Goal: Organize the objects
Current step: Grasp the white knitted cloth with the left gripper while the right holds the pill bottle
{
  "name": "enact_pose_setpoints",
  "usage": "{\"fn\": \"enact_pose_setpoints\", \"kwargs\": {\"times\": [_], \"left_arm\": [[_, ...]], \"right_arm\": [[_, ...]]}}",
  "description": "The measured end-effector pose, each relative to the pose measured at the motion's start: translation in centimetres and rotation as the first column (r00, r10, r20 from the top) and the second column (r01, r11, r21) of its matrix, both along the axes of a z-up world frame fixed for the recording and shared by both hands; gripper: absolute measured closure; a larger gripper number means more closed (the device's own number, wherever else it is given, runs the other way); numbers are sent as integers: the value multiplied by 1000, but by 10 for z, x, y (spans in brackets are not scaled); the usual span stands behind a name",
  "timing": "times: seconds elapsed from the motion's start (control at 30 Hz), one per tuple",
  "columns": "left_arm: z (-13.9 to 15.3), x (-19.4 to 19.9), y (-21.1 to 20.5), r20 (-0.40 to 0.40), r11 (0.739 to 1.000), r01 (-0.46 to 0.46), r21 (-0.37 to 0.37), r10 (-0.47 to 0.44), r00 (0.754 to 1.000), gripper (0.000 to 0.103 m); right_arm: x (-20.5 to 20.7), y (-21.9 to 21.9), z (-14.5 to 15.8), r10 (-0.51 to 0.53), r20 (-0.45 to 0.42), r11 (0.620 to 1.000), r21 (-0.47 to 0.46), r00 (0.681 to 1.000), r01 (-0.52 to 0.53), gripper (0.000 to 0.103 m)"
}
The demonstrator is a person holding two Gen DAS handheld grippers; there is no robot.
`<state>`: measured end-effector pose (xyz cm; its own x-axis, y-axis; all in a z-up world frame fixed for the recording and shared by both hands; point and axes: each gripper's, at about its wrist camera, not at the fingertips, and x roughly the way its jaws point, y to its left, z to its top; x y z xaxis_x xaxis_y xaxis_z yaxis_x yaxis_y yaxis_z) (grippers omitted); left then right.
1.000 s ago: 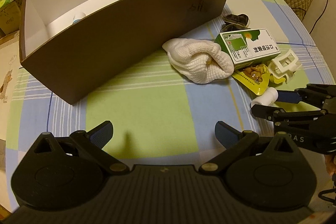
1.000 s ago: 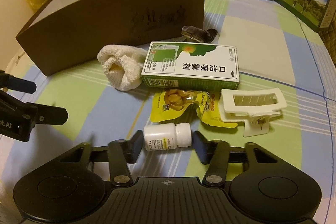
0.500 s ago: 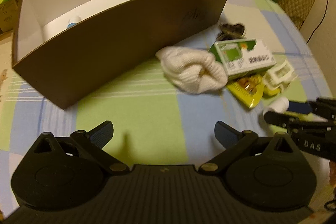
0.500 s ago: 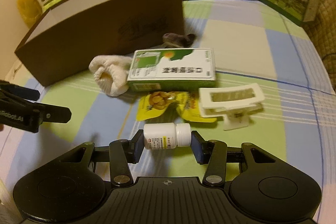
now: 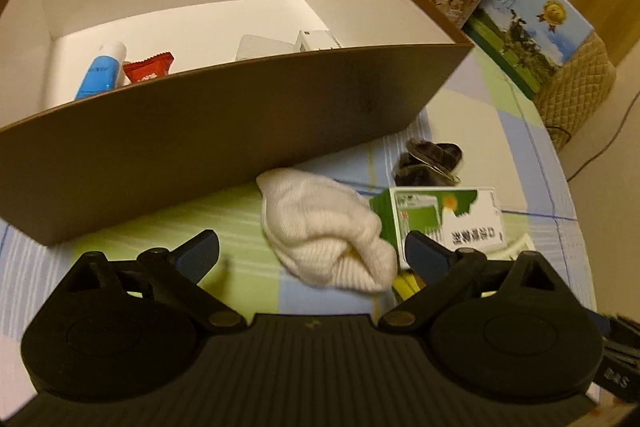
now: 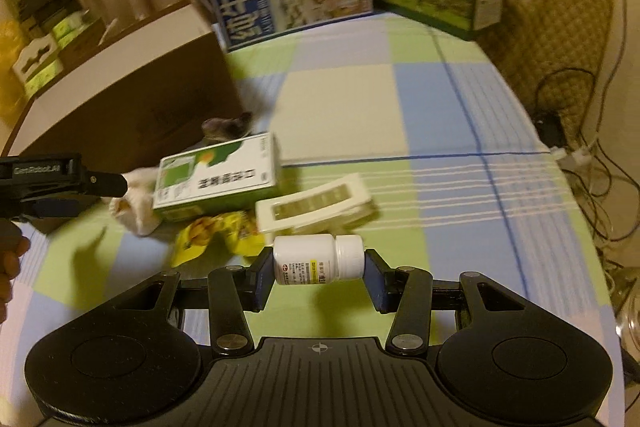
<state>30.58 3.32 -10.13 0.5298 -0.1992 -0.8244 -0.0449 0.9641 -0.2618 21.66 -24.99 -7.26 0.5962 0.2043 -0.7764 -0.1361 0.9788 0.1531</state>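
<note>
White plastic pill bottle (image 6: pixel 319 259) clamped sideways between right gripper (image 6: pixel 318 273) fingers, lifted above checked tablecloth (image 6: pixel 460 131) at lower centre. Left gripper (image 5: pixel 312 251) spread wide and empty at lower frame, over cream knitted cloth (image 5: pixel 324 231). Beyond, brown open cardboard box (image 5: pixel 240 115) across upper left; green-and-white carton (image 5: pixel 444 219) at centre right.

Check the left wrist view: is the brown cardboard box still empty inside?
No: the brown cardboard box already holds a blue-and-white tube, a red snack packet and white items.
</note>
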Motion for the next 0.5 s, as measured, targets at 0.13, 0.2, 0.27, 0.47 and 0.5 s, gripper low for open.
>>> {"fn": "enact_pose_setpoints", "kwargs": {"times": [0.13,0.2,0.27,0.47,0.5], "left_arm": [[-13,12,-3,-14,1000,-12,9,12,1000,16],[-19,15,-3,-23,1000,-16,-4,16,1000,22],[-22,15,-2,-28,999,-6,-32,5,1000,36],[-15,3,-5,16,999,47,-19,-46,999,62],[-15,0,-3,17,999,47,-19,-47,999,64]], "right_arm": [[-1,-7,0,-21,-7,1000,2,1000,21,59],[-2,-10,-1,-30,-13,1000,4,999,30,59],[-2,-12,-2,-37,-19,999,9,999,37,59],[-2,-14,-4,-37,-26,999,11,999,37,59],[-2,-13,-4,-34,-26,999,13,999,35,59]]}}
